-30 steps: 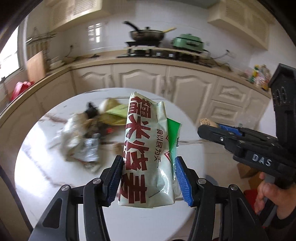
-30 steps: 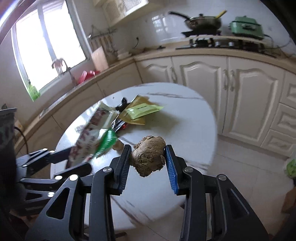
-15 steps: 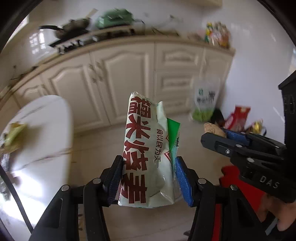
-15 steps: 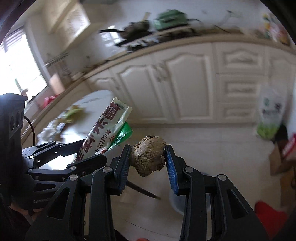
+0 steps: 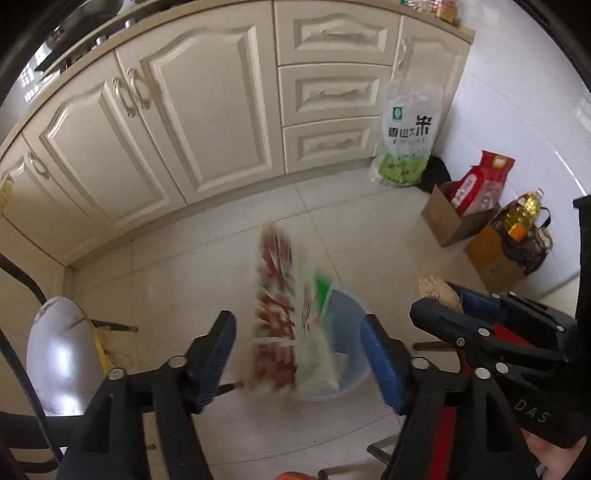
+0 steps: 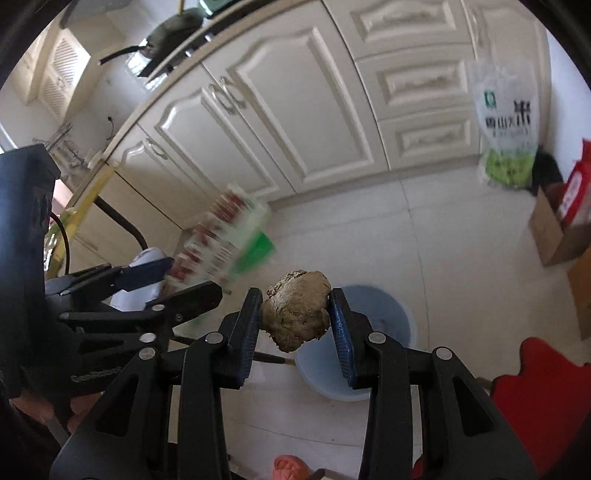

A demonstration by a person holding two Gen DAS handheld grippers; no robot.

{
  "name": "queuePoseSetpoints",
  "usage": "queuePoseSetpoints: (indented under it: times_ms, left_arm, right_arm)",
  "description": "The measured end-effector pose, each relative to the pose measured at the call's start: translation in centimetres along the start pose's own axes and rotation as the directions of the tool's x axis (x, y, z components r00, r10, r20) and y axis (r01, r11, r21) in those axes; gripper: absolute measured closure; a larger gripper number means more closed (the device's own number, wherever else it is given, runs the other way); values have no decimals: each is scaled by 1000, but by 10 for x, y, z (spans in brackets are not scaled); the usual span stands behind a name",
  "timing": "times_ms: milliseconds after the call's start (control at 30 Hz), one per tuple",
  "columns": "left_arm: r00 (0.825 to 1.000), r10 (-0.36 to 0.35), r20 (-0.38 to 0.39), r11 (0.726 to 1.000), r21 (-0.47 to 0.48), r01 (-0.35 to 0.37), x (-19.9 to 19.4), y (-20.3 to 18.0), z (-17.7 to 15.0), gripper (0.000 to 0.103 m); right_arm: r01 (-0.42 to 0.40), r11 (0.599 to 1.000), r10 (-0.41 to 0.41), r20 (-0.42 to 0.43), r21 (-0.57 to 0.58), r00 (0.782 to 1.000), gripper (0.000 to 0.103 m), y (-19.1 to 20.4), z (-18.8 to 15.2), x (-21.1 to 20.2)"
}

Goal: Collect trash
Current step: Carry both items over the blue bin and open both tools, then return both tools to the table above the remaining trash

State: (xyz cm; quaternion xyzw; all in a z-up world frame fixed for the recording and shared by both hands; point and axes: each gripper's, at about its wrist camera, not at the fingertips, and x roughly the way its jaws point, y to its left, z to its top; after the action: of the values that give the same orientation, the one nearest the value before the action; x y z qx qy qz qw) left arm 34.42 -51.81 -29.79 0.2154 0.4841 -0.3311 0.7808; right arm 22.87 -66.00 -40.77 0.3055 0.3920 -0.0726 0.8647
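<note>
On the pale tile floor by the cream cupboards stands a blue bucket (image 5: 347, 332), and above it the left tool (image 5: 299, 350), its jaws just opened wide, lets the blurry snack wrapper (image 5: 280, 321) go loose, while the right tool (image 6: 295, 317) squeezes a brown lump (image 6: 297, 308).

Home kitchen: cream cabinets (image 5: 207, 110), pan (image 6: 173, 33) on stove, tiled floor (image 5: 351, 229).

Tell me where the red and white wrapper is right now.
In the left wrist view the wrapper is blurred between the left tool's just-opened fingers, touching neither, above the blue bin on the floor.
</note>
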Motion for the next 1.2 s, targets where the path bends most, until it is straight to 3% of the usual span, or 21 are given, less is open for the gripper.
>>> queuePoseSetpoints:
  times_ms: [167, 333, 433, 533, 733, 833, 933, 1200]
  left_arm:
    - [999, 33, -10, 998, -45, -33, 17, 2, 5, 30]
    - [998, 65, 5, 992, -105, -64, 3, 10, -5, 30]
    - [995, 93, 43, 988, -124, -87, -20, 12, -11, 30]
    - [992, 100, 79, 988, -128, -90, -47, 10, -24, 30]
    - [976, 128, 178, 984, -149, -102, -115, 12, -55, 30]
    - [957, 158, 244, 978, -175, -117, -160, 16, -78, 30]
    - [927, 196, 321, 971, -194, -139, -211, 17, -108, 26]
    - [807, 345, 480, 923, -332, -197, -346, 35, -213, 20]
  right_arm:
    - [-9, 1000, 9, -20, 14, 1000, 68, -4, -2, 20]
    - [-39, 999, 40, -35, 26, 999, 68, -1, -3, 39]
    - [-56, 998, 56, -23, 24, 998, 65, 7, 0, 44]
    - [-50, 998, 51, -16, 22, 999, 48, 17, 4, 43]
    - [-52, 998, 53, 40, -25, 998, 44, 53, 8, 4]
    - [-43, 997, 50, 98, -71, 994, 40, 84, 12, -30]
    - [-49, 992, 68, 166, -121, 984, 32, 123, 14, -67]
    - [-85, 940, 187, 293, -330, 938, 11, 260, 4, -151]
